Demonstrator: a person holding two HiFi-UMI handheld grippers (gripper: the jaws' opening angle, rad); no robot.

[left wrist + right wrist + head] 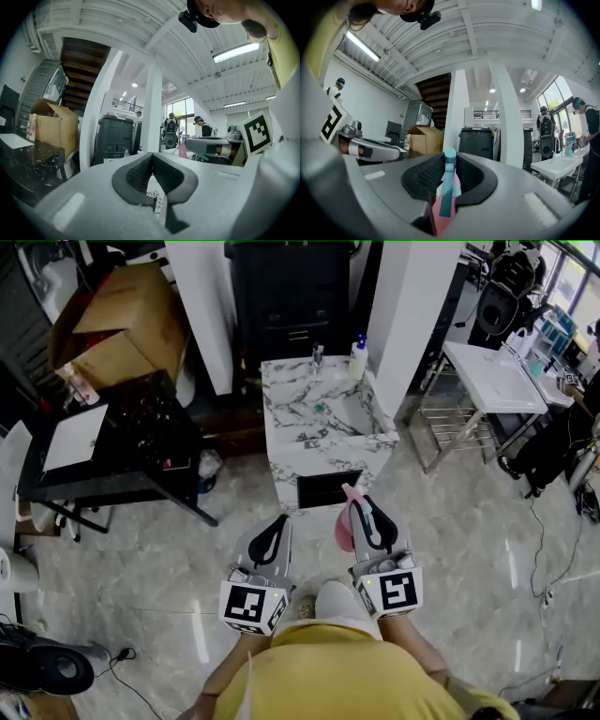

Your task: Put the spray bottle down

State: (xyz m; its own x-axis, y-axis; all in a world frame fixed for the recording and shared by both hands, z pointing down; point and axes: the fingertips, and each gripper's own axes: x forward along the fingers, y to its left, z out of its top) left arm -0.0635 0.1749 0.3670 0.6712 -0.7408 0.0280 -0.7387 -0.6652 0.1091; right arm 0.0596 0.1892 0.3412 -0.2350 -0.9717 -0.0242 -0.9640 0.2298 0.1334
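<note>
Marble-patterned counter (314, 427) stands just ahead of both claws, where the right gripper (367, 519) clamps the pink, teal-topped spray bottle (343, 529), its length seemingly running along the jaws, while the left gripper (277, 538) alongside is closed and empty; no label is legible.

Spray bottle (345, 529): pink body, teal trigger and nozzle. Left hand-held gripper (279, 524) and right hand-held gripper (366, 505): light grey shells, black ribbed pads; their cubes (251, 604) carry black-and-white square markers. Table (291, 399) is white with dark grey marble veining, side table (141, 432) black, cardboard box (122, 324) brown, floor (469, 521) glossy pale grey-beige, shirt (347, 676) yellow.
</note>
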